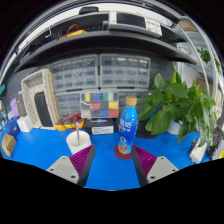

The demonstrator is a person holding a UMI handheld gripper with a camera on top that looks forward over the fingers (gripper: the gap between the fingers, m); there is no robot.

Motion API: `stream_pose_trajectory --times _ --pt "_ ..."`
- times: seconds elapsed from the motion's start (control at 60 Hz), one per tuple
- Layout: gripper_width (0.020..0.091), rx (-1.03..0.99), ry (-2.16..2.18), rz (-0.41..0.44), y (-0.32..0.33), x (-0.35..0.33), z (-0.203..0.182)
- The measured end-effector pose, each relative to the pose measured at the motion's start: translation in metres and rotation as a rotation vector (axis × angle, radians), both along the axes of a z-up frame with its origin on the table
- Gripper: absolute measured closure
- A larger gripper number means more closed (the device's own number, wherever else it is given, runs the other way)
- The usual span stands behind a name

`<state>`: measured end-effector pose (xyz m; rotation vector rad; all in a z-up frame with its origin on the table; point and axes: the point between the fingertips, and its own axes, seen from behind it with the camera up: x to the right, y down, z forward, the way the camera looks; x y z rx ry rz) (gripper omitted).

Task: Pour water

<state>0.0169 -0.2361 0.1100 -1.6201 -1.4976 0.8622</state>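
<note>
Bottle (128,124): stands upright on the blue table (40,148), long axis vertical, cap at the top; blue body with a label, reddish base.
Bottle position: just ahead of the fingertips, roughly on the midline between the two fingers, slightly nearer the right one; not touched by either.
Jaws: released; the gripper (112,158) is seen with a wide gap between the fingers, and blue table surface shows between the purple pads (85,160).
Cup (78,139): a white cup is set to the left of the bottle, just beyond the left finger, mouth upward; its contents cannot be made out.
Plant (178,104): a leafy green plant in a pot is placed to the right of the bottle; the pot is largely hidden by leaves.
Box (99,104): a clear container with coloured blocks is seen behind the cup and bottle; the items in it are too small to identify.
Left side: a white appliance (40,95) with a dark front stands near the table's far left; small objects beside it are hard to tell apart.
Room: shelving (100,70) with drawers is seen behind the table; a higher shelf above carries unclear items.
</note>
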Motion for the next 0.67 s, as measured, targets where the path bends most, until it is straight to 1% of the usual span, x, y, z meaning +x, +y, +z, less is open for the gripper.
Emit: stream_pose_trajectory --times 0.183,0.35,0.5,0.667 --pt "0.0375 -0.008 0.049 0.02 -0.032 0.024 0.066" --pt "0.0381 0.006 0.087 0.029 -0.05 0.04 0.11" --pt "0.0378 0.008 0.11 0.053 -0.07 0.048 0.131" --pt "0.037 -0.014 0.12 0.049 -0.082 0.053 0.137"
